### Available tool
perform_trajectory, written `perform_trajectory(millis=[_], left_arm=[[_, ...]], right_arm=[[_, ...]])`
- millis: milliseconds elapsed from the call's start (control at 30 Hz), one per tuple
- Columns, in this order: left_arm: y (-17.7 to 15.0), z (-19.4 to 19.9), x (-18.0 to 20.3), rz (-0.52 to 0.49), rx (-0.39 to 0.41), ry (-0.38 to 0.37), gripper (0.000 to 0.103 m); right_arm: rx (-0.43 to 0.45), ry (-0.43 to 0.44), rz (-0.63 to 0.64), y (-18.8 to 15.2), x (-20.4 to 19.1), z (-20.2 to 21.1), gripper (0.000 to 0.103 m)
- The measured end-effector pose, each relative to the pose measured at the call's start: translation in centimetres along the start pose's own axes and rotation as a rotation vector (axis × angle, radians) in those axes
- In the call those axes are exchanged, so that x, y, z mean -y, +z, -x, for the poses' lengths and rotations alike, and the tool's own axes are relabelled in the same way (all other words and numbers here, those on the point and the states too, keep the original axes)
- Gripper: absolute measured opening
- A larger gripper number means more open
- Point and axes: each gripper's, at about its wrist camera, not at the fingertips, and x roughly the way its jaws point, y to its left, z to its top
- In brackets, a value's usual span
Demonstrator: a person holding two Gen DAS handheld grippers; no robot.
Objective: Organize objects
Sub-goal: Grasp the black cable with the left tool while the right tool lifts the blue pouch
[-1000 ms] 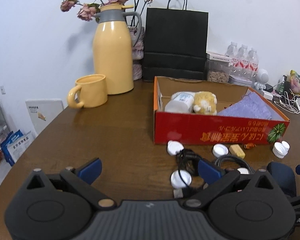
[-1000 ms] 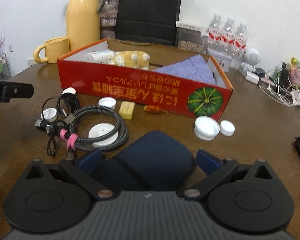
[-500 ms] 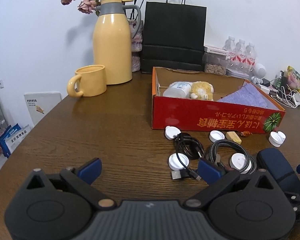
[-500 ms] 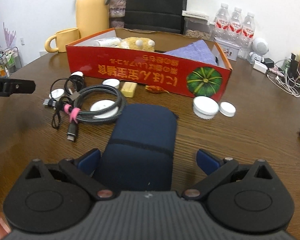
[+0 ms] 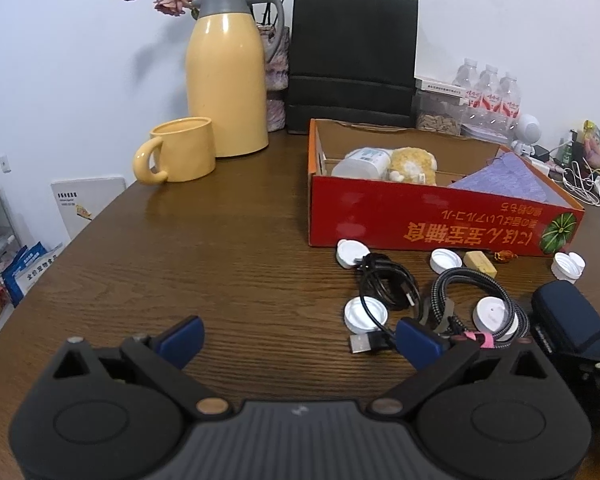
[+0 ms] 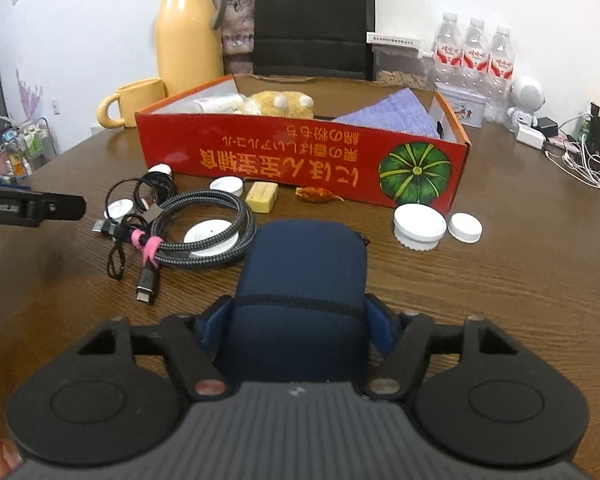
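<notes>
A dark blue soft pouch (image 6: pixel 300 280) lies on the brown table, and my right gripper (image 6: pixel 298 326) is shut on its near end; it also shows in the left wrist view (image 5: pixel 568 320). A red cardboard box (image 6: pixel 300 160) behind it holds a white bottle (image 5: pixel 364 160), a yellow plush toy (image 5: pixel 412 164) and a purple cloth (image 5: pixel 508 184). A braided cable coil (image 6: pixel 204 220), a thin black cable (image 5: pixel 384 284) and several white caps (image 6: pixel 420 224) lie in front of the box. My left gripper (image 5: pixel 300 340) is open and empty above bare table.
A yellow jug (image 5: pixel 226 72), yellow mug (image 5: pixel 180 150) and black paper bag (image 5: pixel 352 60) stand at the back. Water bottles (image 6: pixel 476 48), a small white robot figure (image 6: pixel 526 96) and chargers with wires (image 6: pixel 580 156) crowd the right. The table edge curves at left.
My right gripper's fingers have closed onto the blue pouch, which was loose between open fingers before. Both grippers have drawn back a little from the box.
</notes>
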Motion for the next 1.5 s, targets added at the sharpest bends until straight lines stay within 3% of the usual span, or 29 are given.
perform_trajectory(millis=[300,567,667,767,833,933,1200,1500], left_arm=[[-0.1,-1.6,0.0,-0.003,-0.029,0.012,0.091],[1.2,-2.9,0.7,0.013,-0.013,-0.015,0.076],[1.5,-3.5,1.1,0.018,-0.021,-0.045,0.061],[1.5,-3.9,1.5,0.026,-0.029,-0.070,0.040],[1.5,-4.0,1.6,0.035,-0.026,-0.097,0.018],[1.4,-3.9,1.8,0.032,-0.023,-0.124,0.006],[1.8,-1.7,1.2,0.047,0.051,-0.175,0.002],[2.9,0.8,0.0,0.047,0.113,-0.154,0.001]], right_arm=[[0.085,-0.007,0.013,0.9,0.6,0.6,0.065],[0.075,-0.041,0.052,0.9,0.3,-1.1,0.065],[0.081,-0.034,0.061,0.8,0.1,-1.1,0.065],[0.074,-0.038,0.074,0.9,-0.1,-1.2,0.065],[0.073,-0.036,0.074,0.8,-0.1,-1.2,0.065],[0.070,-0.033,0.068,0.8,0.0,-1.3,0.065],[0.078,-0.031,0.069,0.8,0.1,-1.2,0.065],[0.122,-0.005,0.046,1.0,0.1,-0.3,0.065]])
